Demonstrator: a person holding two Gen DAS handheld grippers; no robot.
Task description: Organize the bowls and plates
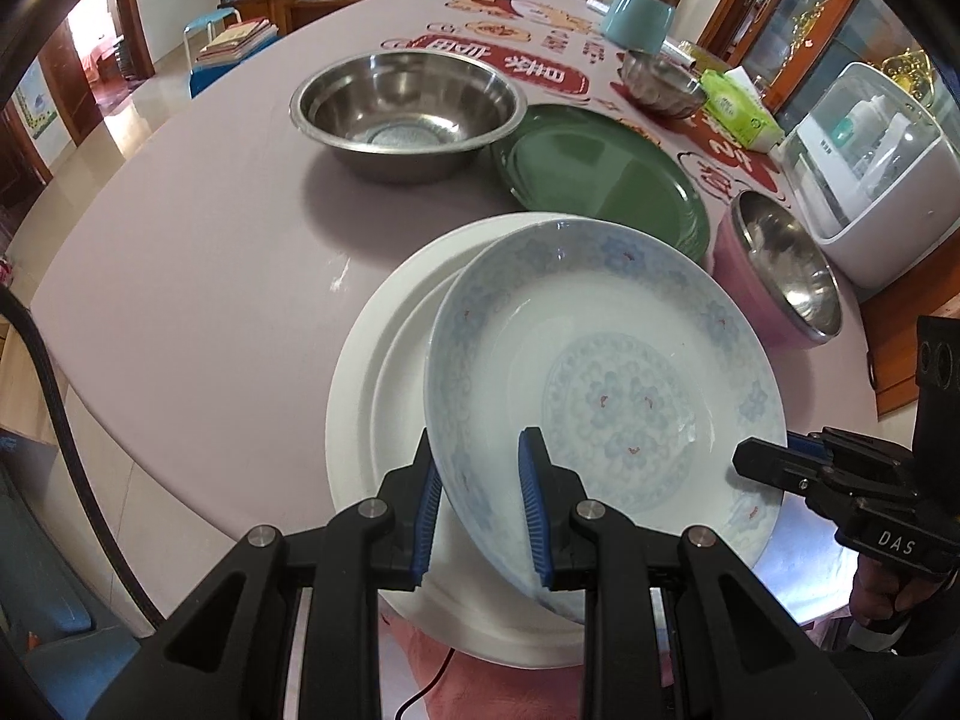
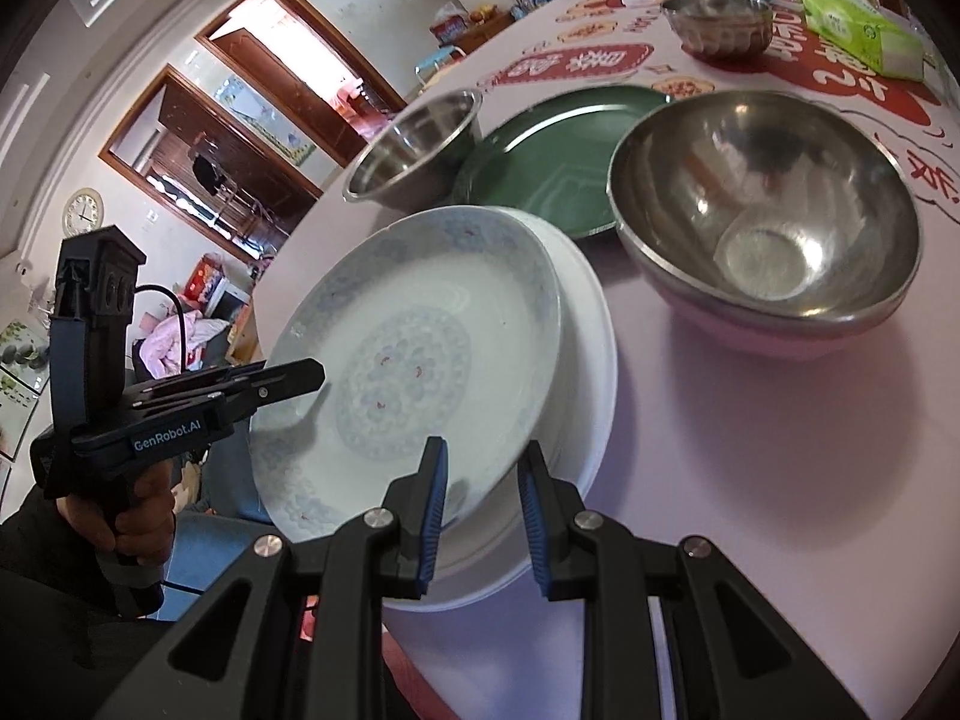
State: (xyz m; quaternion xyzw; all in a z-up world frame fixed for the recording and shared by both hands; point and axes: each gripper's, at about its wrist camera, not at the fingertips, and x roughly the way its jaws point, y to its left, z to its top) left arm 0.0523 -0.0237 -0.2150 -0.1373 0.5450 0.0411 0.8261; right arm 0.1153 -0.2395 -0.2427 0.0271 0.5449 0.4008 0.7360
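Both hand-held grippers clamp one patterned plate (image 1: pixel 600 372) by its rim, holding it tilted over a white plate (image 1: pixel 372 372) at the near table (image 1: pixel 198 276) edge. Left hand-held gripper (image 1: pixel 480 504): narrow jaws straddle the rim. Right hand-held gripper (image 2: pixel 483 510): pads apparently pinch the opposite rim. Behind stand a green plate (image 1: pixel 606 180), steel bowl (image 1: pixel 408 114) and pink bowl (image 1: pixel 780 276).
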